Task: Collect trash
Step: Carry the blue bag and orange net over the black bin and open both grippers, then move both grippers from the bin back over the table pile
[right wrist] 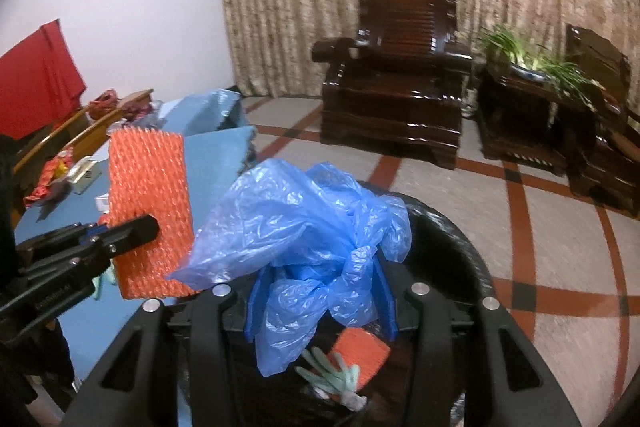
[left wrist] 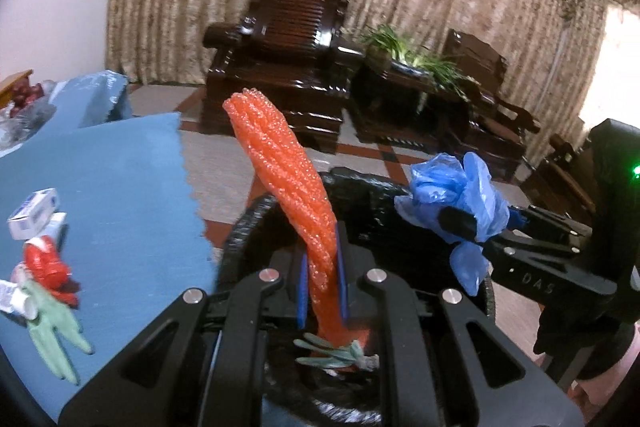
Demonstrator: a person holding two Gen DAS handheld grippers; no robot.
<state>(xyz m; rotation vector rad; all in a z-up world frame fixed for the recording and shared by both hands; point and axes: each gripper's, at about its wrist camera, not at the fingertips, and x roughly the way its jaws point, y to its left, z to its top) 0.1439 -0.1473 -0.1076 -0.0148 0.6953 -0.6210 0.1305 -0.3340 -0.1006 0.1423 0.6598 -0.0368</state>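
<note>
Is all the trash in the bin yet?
Not yet. A green glove and orange piece already lie in the bin. The left gripper holds orange foam, the right gripper a blue bag. A glove, boxes and red wrapper remain on the table.

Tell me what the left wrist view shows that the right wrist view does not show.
Only the left wrist view: small white boxes and a green glove on the blue table.
Only the right wrist view: a red cloth by the wall.
Both: the left gripper shut on orange foam netting, the right gripper holding a blue plastic bag, and the black bin.
</note>
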